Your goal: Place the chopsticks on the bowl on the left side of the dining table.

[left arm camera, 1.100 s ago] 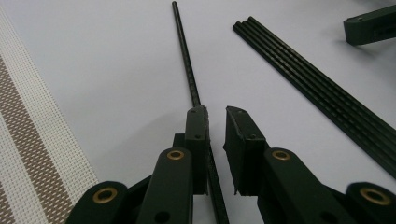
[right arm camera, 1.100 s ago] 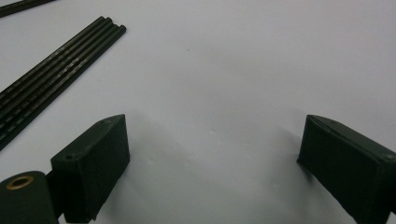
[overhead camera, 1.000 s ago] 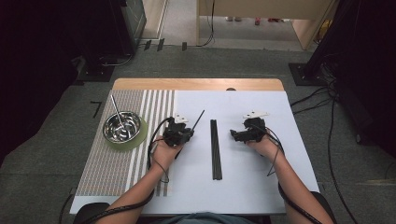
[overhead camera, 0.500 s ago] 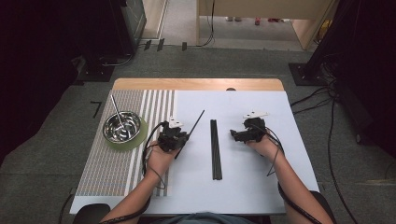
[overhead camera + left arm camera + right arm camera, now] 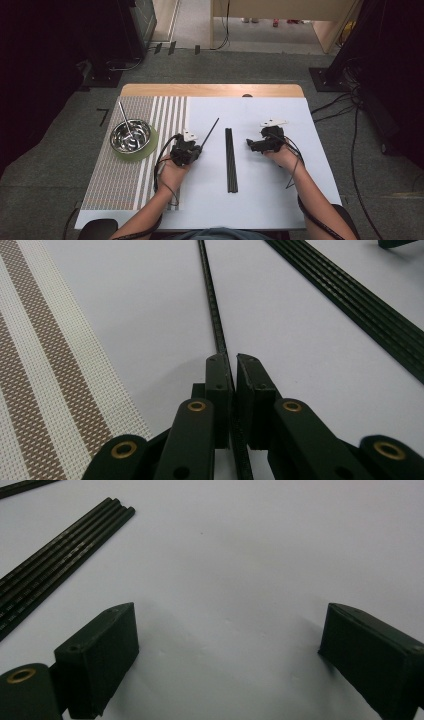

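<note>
Black, thin and stiff, the chopstick (image 5: 212, 300) in your left gripper (image 5: 234, 365) looks light and slick, so its jaws, which have just been closing, now pinch one end while the rest runs out ahead over the worktop (image 5: 280, 195); a hold nearer the middle would likely swing less. Your right gripper (image 5: 227, 650) rests low with jaws wide apart and nothing between them, the bundle (image 5: 55, 570) lying beyond its left jaw.

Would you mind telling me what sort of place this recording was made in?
Probably a lab or studio set up for recording. A small table under a white sheet stands on grey carpet, dark equipment stands flank it, and loose cables trail over the floor.
</note>
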Motion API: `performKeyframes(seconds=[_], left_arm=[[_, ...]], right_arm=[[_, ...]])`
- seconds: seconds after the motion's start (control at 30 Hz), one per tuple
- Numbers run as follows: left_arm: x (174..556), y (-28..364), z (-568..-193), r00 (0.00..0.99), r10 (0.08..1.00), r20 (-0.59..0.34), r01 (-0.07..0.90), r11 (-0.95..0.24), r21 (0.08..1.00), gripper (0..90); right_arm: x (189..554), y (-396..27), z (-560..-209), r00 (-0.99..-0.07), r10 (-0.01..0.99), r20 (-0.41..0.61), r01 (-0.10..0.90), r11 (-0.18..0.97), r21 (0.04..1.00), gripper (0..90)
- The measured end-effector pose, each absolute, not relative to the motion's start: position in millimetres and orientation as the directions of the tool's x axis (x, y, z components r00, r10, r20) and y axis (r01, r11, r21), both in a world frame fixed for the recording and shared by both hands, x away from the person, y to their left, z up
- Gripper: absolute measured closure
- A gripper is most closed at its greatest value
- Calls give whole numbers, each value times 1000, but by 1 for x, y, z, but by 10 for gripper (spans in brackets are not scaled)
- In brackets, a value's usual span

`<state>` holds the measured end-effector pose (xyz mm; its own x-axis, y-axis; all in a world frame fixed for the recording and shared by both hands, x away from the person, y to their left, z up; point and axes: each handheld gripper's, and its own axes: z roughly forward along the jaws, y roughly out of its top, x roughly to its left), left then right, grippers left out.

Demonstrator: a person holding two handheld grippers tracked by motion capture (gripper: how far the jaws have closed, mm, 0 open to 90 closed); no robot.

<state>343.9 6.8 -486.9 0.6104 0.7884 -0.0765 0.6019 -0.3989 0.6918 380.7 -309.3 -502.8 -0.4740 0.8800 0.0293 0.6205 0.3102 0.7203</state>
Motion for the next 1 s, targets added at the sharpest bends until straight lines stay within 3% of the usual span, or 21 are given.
performKeyframes(seconds=[0.33, 1.0], left_arm=[[338, 4, -490, 620, 785, -18, 558, -424, 713, 855], [349, 17, -481, 613, 782, -115, 601, -366, 711, 876]], right_arm=[[381, -309, -503, -475, 880, 27, 620, 313, 720, 80], [381, -309, -503, -476, 879, 29, 621, 312, 719, 79]])
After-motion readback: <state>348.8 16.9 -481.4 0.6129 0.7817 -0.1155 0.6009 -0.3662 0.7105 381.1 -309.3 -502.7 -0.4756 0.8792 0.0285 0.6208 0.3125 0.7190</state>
